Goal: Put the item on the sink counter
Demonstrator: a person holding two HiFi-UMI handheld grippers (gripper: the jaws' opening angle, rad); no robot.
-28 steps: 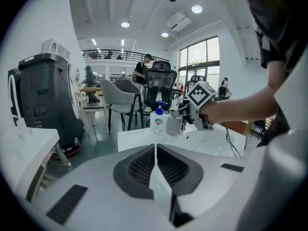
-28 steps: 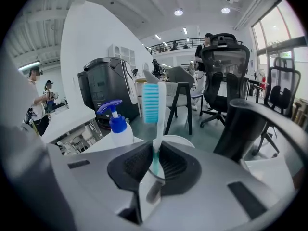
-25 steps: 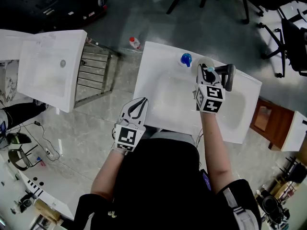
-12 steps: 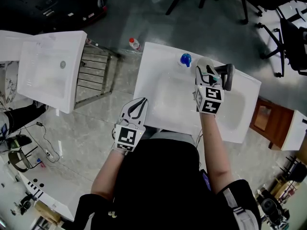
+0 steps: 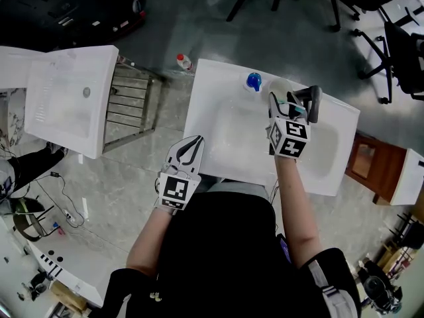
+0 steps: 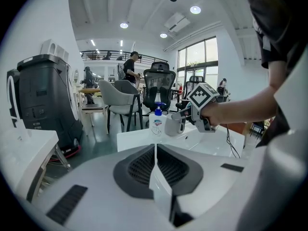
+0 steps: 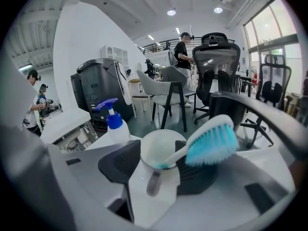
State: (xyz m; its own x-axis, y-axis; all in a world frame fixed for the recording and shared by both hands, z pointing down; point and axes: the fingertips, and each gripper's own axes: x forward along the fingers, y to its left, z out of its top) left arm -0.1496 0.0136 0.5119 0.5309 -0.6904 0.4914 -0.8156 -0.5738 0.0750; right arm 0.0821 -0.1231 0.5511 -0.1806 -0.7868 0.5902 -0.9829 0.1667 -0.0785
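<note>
A translucent white plastic cup [image 7: 161,153] holding a white toothbrush with turquoise bristles [image 7: 211,141] stands at the back edge of the white sink counter [image 5: 211,88], just beside a blue-pump soap bottle [image 7: 114,129]. The right gripper [image 5: 285,100] has just been opening its 2 jaws, which flank the cup without pressing it. The left gripper [image 5: 190,146], jaws together, hovers at the front edge.

The cup [image 7: 154,150] was translucent white. The toothbrush [image 7: 211,139] bore teal bristles on a white handle. The soap bottle [image 7: 115,129] was white with a blue pump. The surface [image 5: 205,105] was plain white and the floor [image 5: 126,177] grey and marbled. The left tool [image 6: 155,150] was white with dark grey pads.
</note>
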